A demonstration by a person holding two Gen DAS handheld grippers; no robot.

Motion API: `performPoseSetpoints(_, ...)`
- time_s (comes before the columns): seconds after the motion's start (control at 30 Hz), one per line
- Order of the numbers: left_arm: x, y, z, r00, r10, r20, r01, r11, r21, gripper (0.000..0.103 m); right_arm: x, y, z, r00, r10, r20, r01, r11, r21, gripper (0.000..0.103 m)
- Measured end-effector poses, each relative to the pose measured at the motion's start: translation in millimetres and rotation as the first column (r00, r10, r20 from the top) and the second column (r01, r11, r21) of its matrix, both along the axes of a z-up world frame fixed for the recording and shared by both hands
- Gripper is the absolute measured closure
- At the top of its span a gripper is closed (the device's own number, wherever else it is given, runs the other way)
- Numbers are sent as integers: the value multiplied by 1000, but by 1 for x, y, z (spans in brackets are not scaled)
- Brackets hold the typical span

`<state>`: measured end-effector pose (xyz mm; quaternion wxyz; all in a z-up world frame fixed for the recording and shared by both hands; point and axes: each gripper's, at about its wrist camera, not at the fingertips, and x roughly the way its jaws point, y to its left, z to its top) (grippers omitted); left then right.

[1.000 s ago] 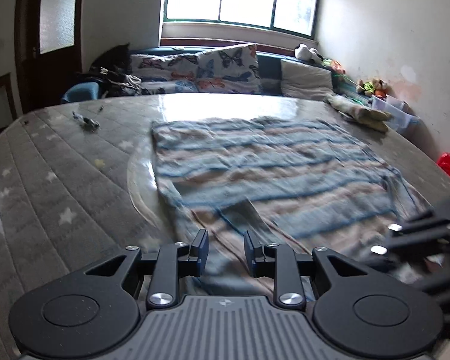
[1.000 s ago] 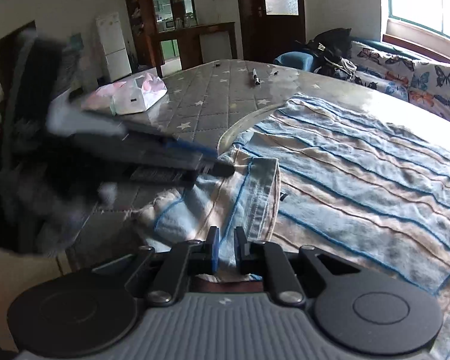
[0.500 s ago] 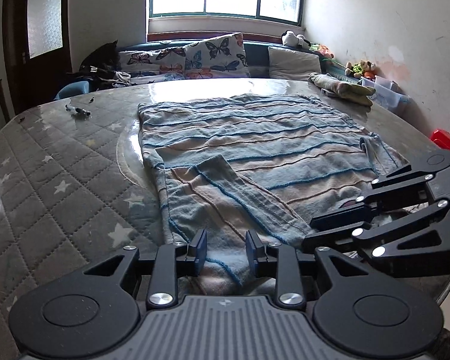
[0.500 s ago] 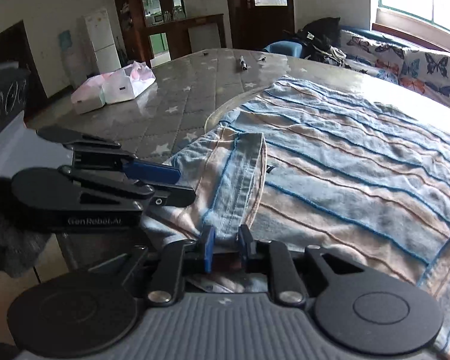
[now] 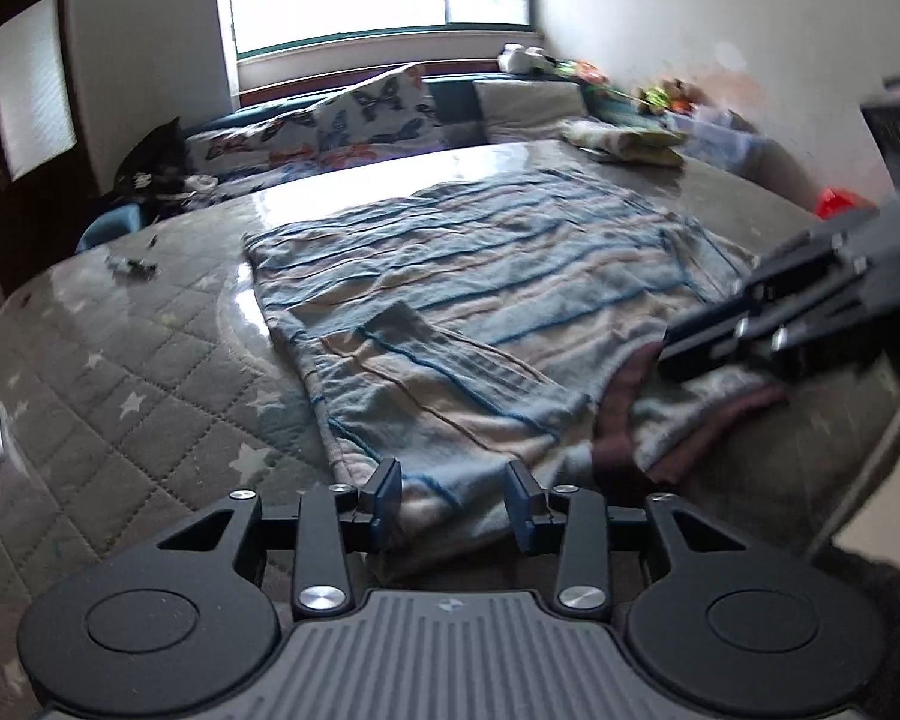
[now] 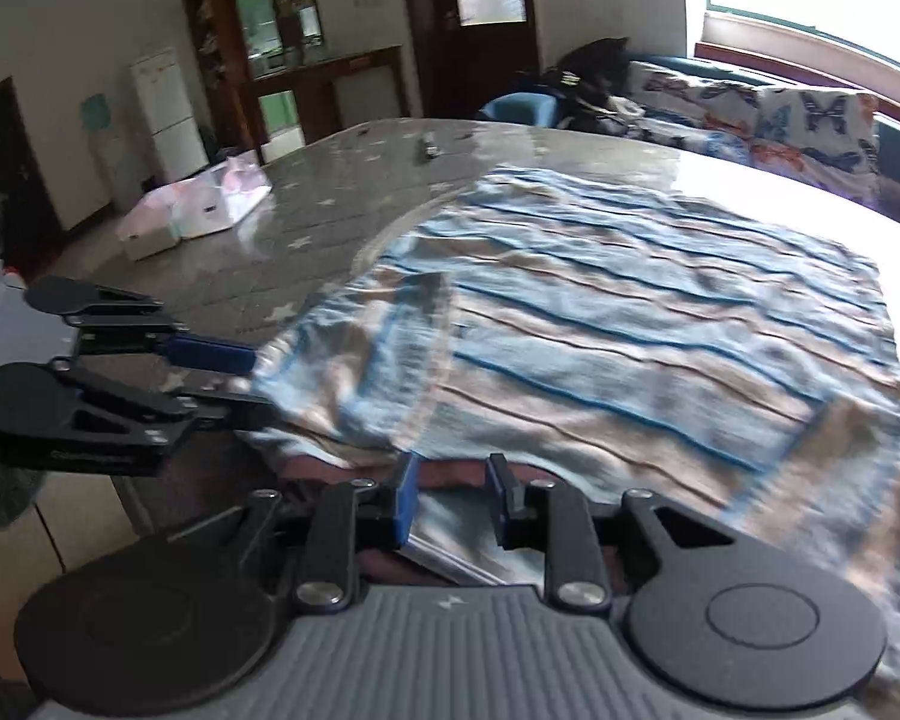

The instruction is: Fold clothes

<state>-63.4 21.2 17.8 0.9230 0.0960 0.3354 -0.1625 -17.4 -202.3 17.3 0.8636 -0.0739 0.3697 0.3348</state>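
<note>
A blue, beige and brown striped garment (image 5: 480, 300) lies spread flat on the round table, with a sleeve folded inward at its left side. It also shows in the right wrist view (image 6: 600, 324). My left gripper (image 5: 453, 489) is open, its fingers either side of the garment's near hem at the table edge. My right gripper (image 6: 450, 489) is open over the hem near the neckline; it shows blurred in the left wrist view (image 5: 768, 324). The left gripper shows at the left of the right wrist view (image 6: 210, 384), at the garment's corner.
The table has a grey quilted star-pattern cover (image 5: 120, 372) and a glossy centre. A small dark object (image 5: 132, 265) lies far left. Folded cloth (image 5: 624, 141) sits at the far right edge. Pink-white boxes (image 6: 198, 210) stand on the table's far side. A sofa with butterfly cushions (image 5: 354, 120) lies beyond.
Both grippers have opened wider and let go of the garment's hem. The garment now lies flatter, pulled toward the near table edge. The view is blurred from motion.
</note>
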Motion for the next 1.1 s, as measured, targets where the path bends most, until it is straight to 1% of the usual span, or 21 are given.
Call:
performPoseSetpoints(0.03, -4, -2, 1, 1000, -21, 4, 21, 1000, 12, 62, -1, -5, 1, 1000, -4, 4, 4, 1000, -9, 68)
performPoseSetpoints(0.07, -6, -4, 1, 999, -36, 9, 36, 999, 23, 61, -5, -13, 1, 1000, -14, 8, 14, 1000, -24, 63)
performPoseSetpoints(0.17, -12, -14, 1, 995, -98, 26, 97, 994, 53, 60, -15, -34, 3, 1000, -29, 10, 29, 998, -62, 63)
performPoseSetpoints(0.23, -16, -24, -2, 987, -155, 41, 151, 984, 90, 58, -20, -45, 3, 999, -32, 13, 33, 996, -83, 62)
performPoseSetpoints(0.3, -17, -32, -7, 982, -182, 49, 174, 975, 137, 58, -25, -55, 2, 999, -44, 16, 45, 993, -108, 60)
performPoseSetpoints(0.43, -16, -37, -15, 978, -201, 57, 189, 967, 169, 58, -34, -71, 3, 998, -56, 27, 59, 986, -153, 59)
performPoseSetpoints(0.5, -15, -38, -18, 977, -202, 64, 188, 966, 180, 59, -37, -77, 3, 998, -55, 28, 59, 983, -173, 52)
performPoseSetpoints(0.53, -13, -37, -16, 978, -198, 67, 184, 968, 173, 59, -39, -79, 2, 998, -57, 29, 61, 981, -187, 49)
performPoseSetpoints(0.6, -10, -36, -14, 979, -189, 71, 176, 971, 160, 63, -42, -83, 0, 999, -45, 31, 51, 976, -211, 49)
performPoseSetpoints(0.63, -8, -35, -12, 980, -184, 74, 171, 973, 153, 69, -44, -84, -1, 999, -40, 31, 46, 975, -219, 48)
performPoseSetpoints(0.67, -6, -34, -11, 981, -180, 76, 167, 975, 146, 76, -45, -85, -1, 999, -35, 32, 42, 973, -226, 48)
performPoseSetpoints(0.73, -3, -32, -8, 982, -171, 80, 159, 978, 133, 85, -47, -84, -4, 999, -28, 41, 37, 970, -241, 45)
performPoseSetpoints(0.77, -1, -32, -6, 983, -166, 82, 155, 980, 126, 88, -47, -84, -4, 998, -23, 50, 35, 967, -251, 42)
performPoseSetpoints(0.83, 3, -30, -4, 984, -157, 86, 147, 983, 112, 92, -48, -83, -6, 997, -15, 72, 34, 963, -269, 40)
performPoseSetpoints(0.93, 8, -28, 1, 985, -143, 92, 135, 987, 91, 95, -48, -81, -7, 993, 3, 117, 31, 956, -293, 37)
performPoseSetpoints(1.03, 19, -23, 5, 989, -119, 83, 115, 992, 53, 96, -44, -78, -10, 987, 15, 160, 37, 948, -315, 37)
performPoseSetpoints(1.1, 26, -23, 7, 991, -111, 78, 108, 993, 39, 97, -40, -76, -11, 982, 21, 189, 42, 945, -324, 37)
